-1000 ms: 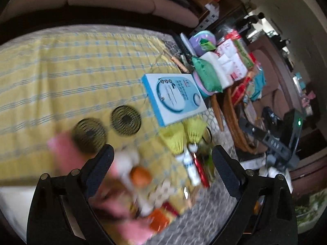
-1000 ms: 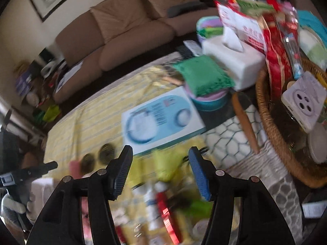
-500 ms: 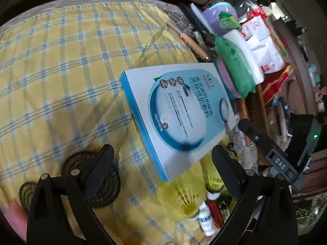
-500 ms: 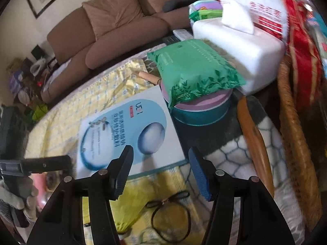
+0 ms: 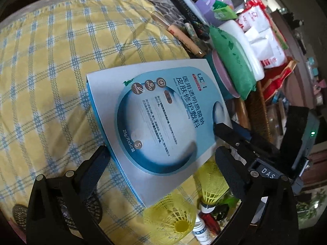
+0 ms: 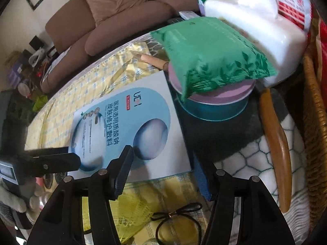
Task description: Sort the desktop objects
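A yellow checked cloth [image 5: 51,65] covers the table before a brown sofa [image 6: 114,18]; both spread-jawed grippers [image 5: 161,171] [image 6: 161,171] now crowd nearer the blue box [image 5: 163,122]

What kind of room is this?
Probably a home living room: a brown sofa stands behind a cluttered table under a yellow checked cloth, with a tissue box among household items.

- One flat blue box [image 5: 163,122], face up at centre
- Two yellow shuttlecocks [image 5: 169,218], down at five o'clock
- Two dark round mesh coasters [image 5: 90,210], at seven o'clock
- One green packet [image 6: 208,55], up at one o'clock on one round tin [image 6: 214,106]
- One black hair tie [image 6: 179,222], at six o'clock
- One white tissue box [image 6: 265,47], at two o'clock
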`<state>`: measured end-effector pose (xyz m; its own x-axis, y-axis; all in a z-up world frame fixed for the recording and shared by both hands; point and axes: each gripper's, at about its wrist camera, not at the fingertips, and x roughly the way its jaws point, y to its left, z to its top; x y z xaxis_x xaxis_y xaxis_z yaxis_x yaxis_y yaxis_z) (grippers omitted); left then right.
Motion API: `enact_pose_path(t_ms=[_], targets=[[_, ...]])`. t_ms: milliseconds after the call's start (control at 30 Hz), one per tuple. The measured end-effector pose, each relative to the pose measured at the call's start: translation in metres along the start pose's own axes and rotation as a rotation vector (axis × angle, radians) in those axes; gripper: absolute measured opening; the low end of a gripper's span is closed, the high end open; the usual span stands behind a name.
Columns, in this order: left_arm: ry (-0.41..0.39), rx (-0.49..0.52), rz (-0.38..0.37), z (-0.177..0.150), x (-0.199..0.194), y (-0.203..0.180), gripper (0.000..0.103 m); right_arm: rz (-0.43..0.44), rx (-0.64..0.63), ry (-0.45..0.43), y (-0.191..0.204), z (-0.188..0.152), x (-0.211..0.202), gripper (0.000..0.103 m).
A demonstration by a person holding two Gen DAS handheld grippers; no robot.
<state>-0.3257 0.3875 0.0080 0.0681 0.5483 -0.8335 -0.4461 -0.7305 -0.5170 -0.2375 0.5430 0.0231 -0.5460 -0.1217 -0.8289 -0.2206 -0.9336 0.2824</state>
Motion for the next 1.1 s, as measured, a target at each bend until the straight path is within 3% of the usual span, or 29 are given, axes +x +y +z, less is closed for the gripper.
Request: enact_pose_path(t_ms=[233, 467, 667, 733, 933, 1033, 1100], targets=[[-0.094, -0.015, -0.026, -0.002, -0.044, 0.003, 0.102, 0.015, -0.051, -0.056, 0.031, 0.002, -0.032, 0.06], [-0.204, -0.009, -0.052, -0.03, -0.142, 0.002, 0.102, 0.04, -0.156, -0.161, 0.106, 0.01, -0.104, 0.06], [-0.296, -0.064, -0.122, -0.118, -0.254, 0.037, 0.102, 0.153, -0.276, -0.193, 0.201, -0.027, -0.164, 0.06], [-0.32, -0.089, -0.117, -0.155, -0.29, 0.059, 0.102, 0.226, -0.308, -0.18, 0.238, -0.049, -0.174, 0.06], [-0.438, -0.23, -0.073, -0.273, -0.382, 0.133, 0.102, 0.404, -0.374, -0.095, 0.341, -0.119, -0.162, 0.06], [-0.478, -0.295, -0.058, -0.321, -0.402, 0.16, 0.102, 0.465, -0.405, -0.042, 0.39, -0.145, -0.145, 0.06], [-0.497, -0.334, -0.106, -0.349, -0.404, 0.177, 0.102, 0.527, -0.437, 0.004, 0.422, -0.16, -0.133, 0.057]])
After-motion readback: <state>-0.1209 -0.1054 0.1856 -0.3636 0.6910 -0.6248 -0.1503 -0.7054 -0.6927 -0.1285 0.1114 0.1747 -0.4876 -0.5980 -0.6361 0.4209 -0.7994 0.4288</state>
